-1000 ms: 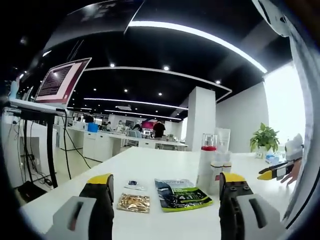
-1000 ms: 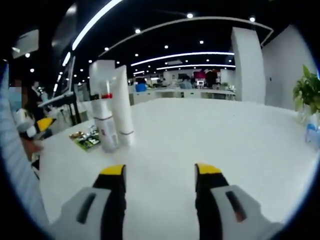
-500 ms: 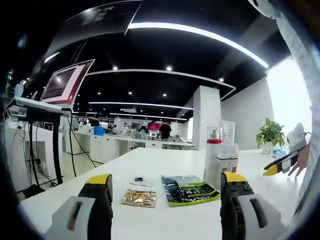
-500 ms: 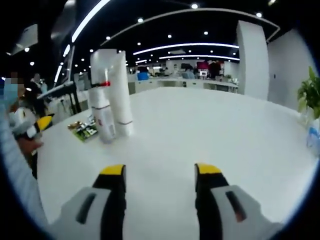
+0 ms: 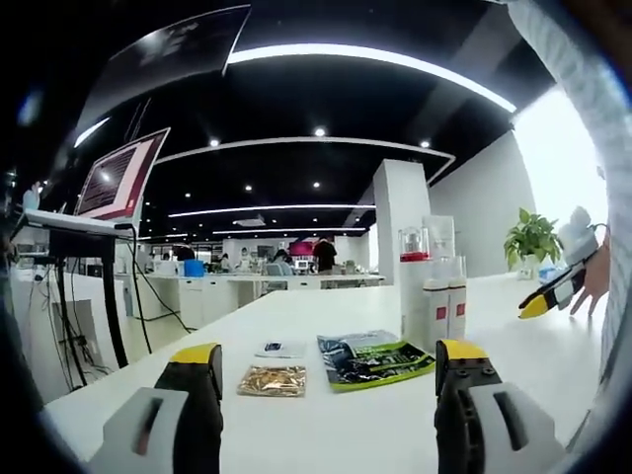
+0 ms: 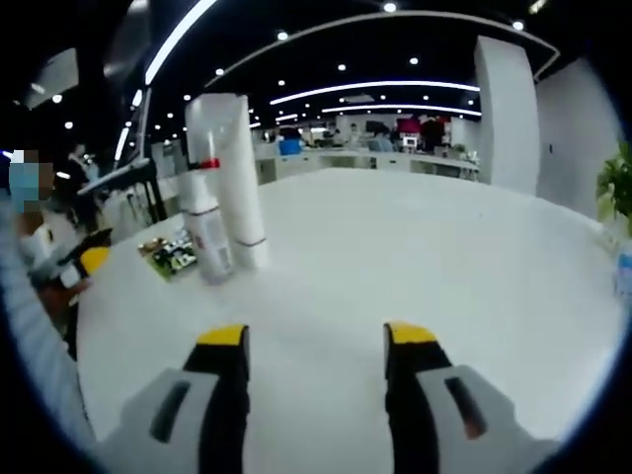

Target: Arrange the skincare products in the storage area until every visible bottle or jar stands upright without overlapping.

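In the left gripper view, the left tongs [image 5: 329, 367] stand wide apart with nothing between their yellow-tipped jaws, low over the white worktop [image 5: 326, 425]. Just past them lie three flat things: a small gold foil sachet [image 5: 271, 380], a green and dark sachet [image 5: 373, 358] to its right, and a little white packet [image 5: 280, 349] a bit farther back. Beyond the green sachet, a group of skincare bottles [image 5: 432, 301] stands upright close together; one has a clear cap over a red collar, and the two nearest carry small red labels. Whether they touch one another is hard to tell. At the right edge of that view the right tongs [image 5: 545, 297] come in, held in a hand [image 5: 596, 281] above the worktop. Farther off stand a laptop on a stand [image 5: 111, 182], a white pillar [image 5: 396, 217] and a potted plant [image 5: 531, 240].

In the right gripper view, the right tongs [image 6: 316, 339] are likewise wide and empty over bare worktop. Ahead and to the left, the same bottles stand upright beside a tall white tube [image 6: 240, 183], with the sachets lying just behind them. At the far left, the left tongs are seen in a hand.
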`<state>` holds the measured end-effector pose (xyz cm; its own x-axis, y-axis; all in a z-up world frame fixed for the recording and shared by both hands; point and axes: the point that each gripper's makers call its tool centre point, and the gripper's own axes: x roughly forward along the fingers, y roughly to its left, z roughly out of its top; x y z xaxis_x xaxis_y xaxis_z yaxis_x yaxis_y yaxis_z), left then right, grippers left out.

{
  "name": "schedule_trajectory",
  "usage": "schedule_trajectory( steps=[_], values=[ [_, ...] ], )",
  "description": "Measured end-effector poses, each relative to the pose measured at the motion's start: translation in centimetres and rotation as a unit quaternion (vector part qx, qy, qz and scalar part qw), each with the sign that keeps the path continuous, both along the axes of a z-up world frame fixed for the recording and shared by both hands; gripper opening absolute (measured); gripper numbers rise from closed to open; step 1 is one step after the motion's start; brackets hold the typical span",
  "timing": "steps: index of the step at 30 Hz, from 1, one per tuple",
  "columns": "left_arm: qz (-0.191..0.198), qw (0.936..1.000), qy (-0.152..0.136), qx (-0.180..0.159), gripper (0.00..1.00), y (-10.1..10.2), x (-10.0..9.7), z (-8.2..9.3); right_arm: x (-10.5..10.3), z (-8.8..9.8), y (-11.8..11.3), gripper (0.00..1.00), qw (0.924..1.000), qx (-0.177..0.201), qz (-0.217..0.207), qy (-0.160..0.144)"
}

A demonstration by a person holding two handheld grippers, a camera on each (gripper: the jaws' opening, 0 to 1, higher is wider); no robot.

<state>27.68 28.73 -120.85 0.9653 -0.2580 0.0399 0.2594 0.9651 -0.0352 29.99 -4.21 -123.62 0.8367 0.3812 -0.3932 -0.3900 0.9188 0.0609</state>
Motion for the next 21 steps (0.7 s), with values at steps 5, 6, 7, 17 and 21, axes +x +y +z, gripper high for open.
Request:
schedule_trajectory(
  steps=[5,6,7,17,21],
  values=[
    [0.004,0.9999,0.011,0.01,0.92,0.1,0.3,-0.5,-0.6,0.6,0.8,0.52,0.9995,0.014,0.027,-0.01],
    [0.004,0.9998,0.012,0.012,0.91,0.1,0.3,-0.5,-0.6,0.9,0.7,0.52,0.9994,0.018,0.027,-0.016],
    [0.004,0.9998,0.013,0.013,0.91,0.1,0.3,-0.5,-0.6,1.1,0.7,0.52,0.9992,0.022,0.027,-0.021],
    [-0.003,0.9988,0.047,0.013,0.9,-0.1,0.5,-1.2,-0.9,2.1,-2.3,0.51,0.9946,0.064,-0.032,-0.076],
    [-0.008,0.9982,0.056,0.019,0.9,-0.2,0.5,-1.4,-1.5,1.7,-2.3,0.49,0.9958,0.035,-0.02,-0.082]
  ],
)
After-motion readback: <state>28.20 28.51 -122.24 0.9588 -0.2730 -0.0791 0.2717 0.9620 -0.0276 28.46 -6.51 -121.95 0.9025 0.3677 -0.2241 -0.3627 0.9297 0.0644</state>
